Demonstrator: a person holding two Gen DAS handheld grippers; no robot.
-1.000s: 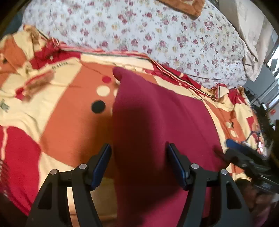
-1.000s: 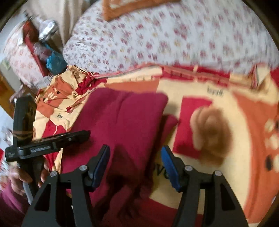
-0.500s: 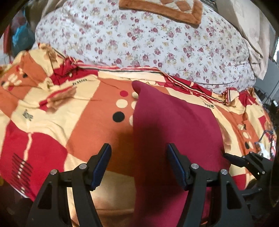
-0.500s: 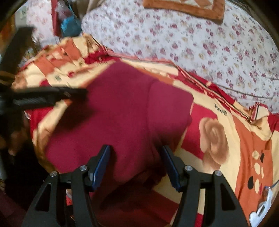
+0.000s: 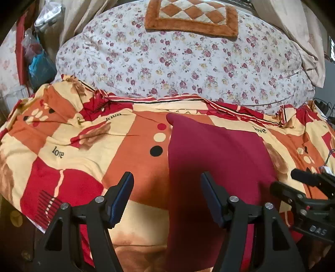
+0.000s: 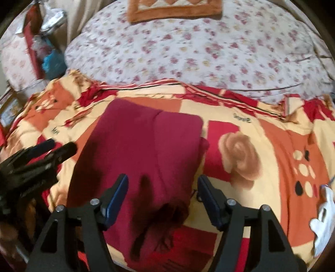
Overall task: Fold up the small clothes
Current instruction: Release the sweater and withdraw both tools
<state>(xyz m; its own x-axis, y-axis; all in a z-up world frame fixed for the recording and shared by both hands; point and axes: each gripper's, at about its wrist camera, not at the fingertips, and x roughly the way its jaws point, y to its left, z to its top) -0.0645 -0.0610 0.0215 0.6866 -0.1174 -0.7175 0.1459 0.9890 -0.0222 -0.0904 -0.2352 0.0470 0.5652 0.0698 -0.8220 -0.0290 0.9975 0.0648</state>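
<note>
Both grippers have pulled back from the cloth since a second ago, so more of the bed shows now. One dark red garment [image 5: 215, 163] lies folded flat on the patterned blanket [image 5: 83, 150], and no container is in view. Behind the blanket lies one flowered quilt [image 5: 188, 62], with one brown checked mat [image 5: 191, 17] on top of it. The left gripper [image 5: 167, 196] has its jaws wide apart and holds nothing; the left edge of the garment runs between its two fingers. The right gripper [image 6: 162, 197] is also spread wide and holds nothing; the near right part of the garment [image 6: 142, 159] lies between its fingers, not touching them as far as I can see.
</note>
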